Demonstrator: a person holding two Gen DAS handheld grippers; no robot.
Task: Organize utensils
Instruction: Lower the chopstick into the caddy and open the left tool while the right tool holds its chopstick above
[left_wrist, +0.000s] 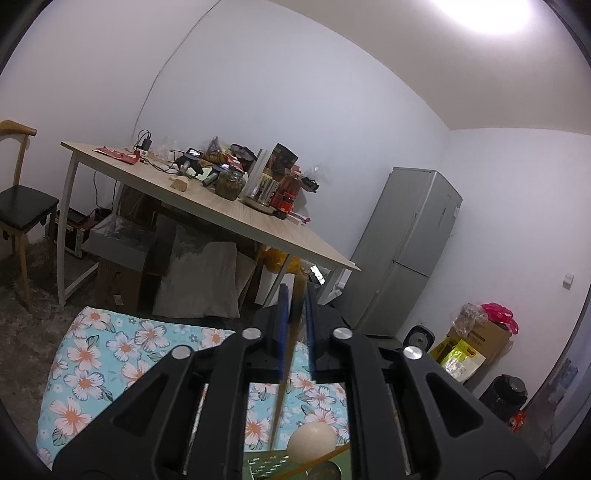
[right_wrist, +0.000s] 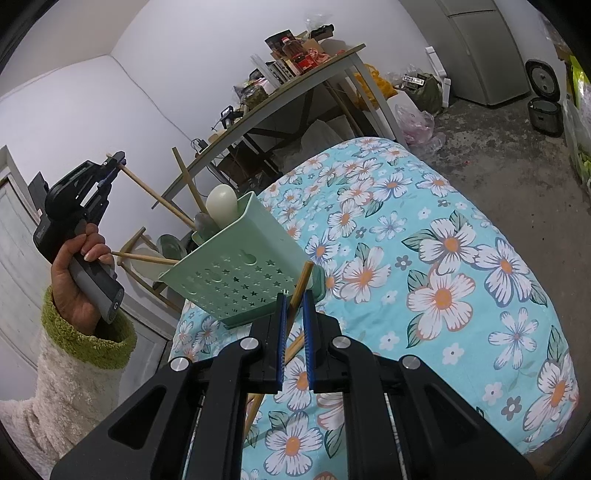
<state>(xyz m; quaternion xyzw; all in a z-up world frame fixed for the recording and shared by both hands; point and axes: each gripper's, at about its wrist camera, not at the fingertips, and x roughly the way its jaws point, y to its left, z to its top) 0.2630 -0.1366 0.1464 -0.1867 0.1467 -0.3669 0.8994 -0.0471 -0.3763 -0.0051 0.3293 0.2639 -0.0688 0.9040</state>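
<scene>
Left gripper (right_wrist: 114, 159) pinching a chopstick (right_wrist: 155, 194) whose far end sits in the green holder (right_wrist: 236, 273); ease the nearly closed jaws apart gently so it drops in

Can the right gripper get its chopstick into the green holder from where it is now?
Probably yes. The right gripper holds a chopstick right beside the green holder, whose open top looks reachable, though crowded with utensils and the left gripper's chopstick.
</scene>
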